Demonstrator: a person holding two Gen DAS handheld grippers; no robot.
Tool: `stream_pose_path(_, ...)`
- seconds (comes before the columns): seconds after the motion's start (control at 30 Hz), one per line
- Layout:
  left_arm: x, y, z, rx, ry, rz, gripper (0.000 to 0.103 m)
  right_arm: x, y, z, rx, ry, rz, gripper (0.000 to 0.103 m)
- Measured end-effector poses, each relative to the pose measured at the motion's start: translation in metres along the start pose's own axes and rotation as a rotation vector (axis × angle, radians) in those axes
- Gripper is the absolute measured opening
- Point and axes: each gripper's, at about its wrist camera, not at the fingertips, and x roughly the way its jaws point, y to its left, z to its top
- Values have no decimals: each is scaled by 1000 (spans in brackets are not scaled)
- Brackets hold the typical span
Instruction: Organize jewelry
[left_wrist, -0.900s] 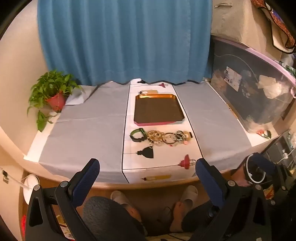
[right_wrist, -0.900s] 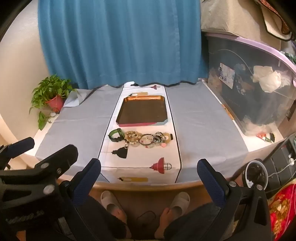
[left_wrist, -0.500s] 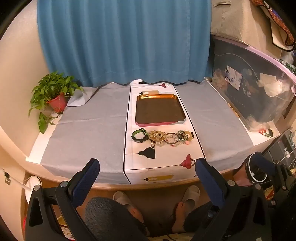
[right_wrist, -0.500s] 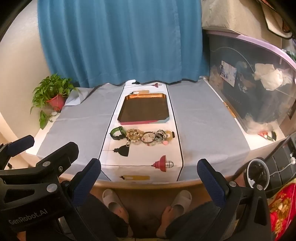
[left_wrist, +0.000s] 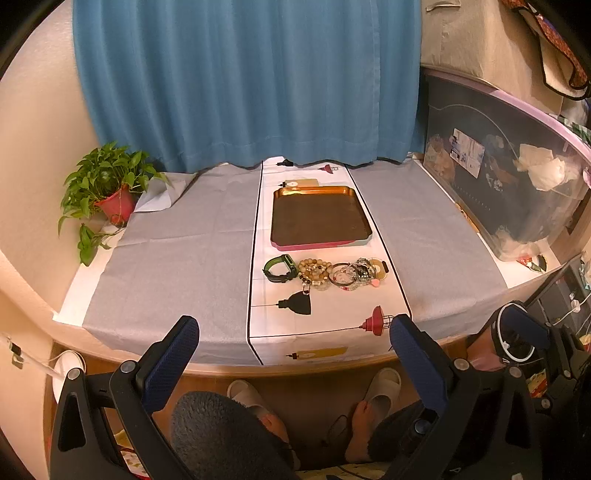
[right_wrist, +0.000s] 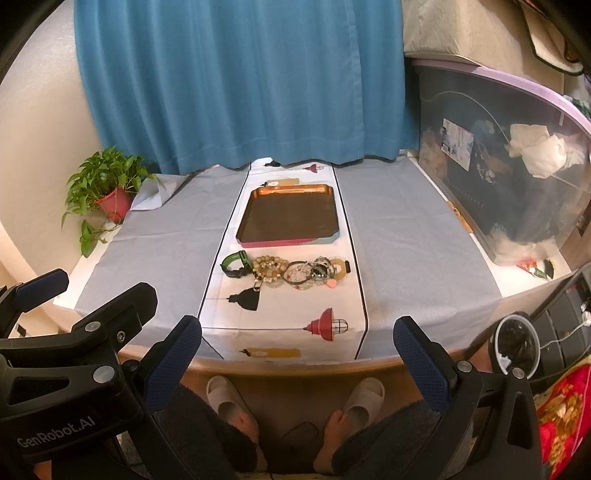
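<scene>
Both grippers sit slightly nearer the worktop (left_wrist: 177, 258) than before. Left gripper (left_wrist: 293, 334) and right gripper (right_wrist: 297, 334) fingers spread, holding nothing. Jewelry (left_wrist: 325, 272) lies just near of tray (left_wrist: 317, 192).

Across the lower middle of both views, bare runner lies between the bench (left_wrist: 177, 258) edge and the row of jewelry (left_wrist: 325, 271), which spans the runner just in front of the tray (left_wrist: 319, 219). The grey cloth left and right of the tray is bare. A potted plant (left_wrist: 107, 192) stands at far left, a large storage bin (left_wrist: 509, 184) walls the right, and a curtain (left_wrist: 251, 81) closes the back.
</scene>
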Motion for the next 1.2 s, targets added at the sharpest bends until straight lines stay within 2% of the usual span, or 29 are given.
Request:
stream_pose_path(0.23,1,7,1,-3,17,-19,103,4,2,-3,-2,6,-4,103)
stream_pose_path(1.2,-2,-1,7,13,-1,14,103,3,2,3,-4,5,5,103)
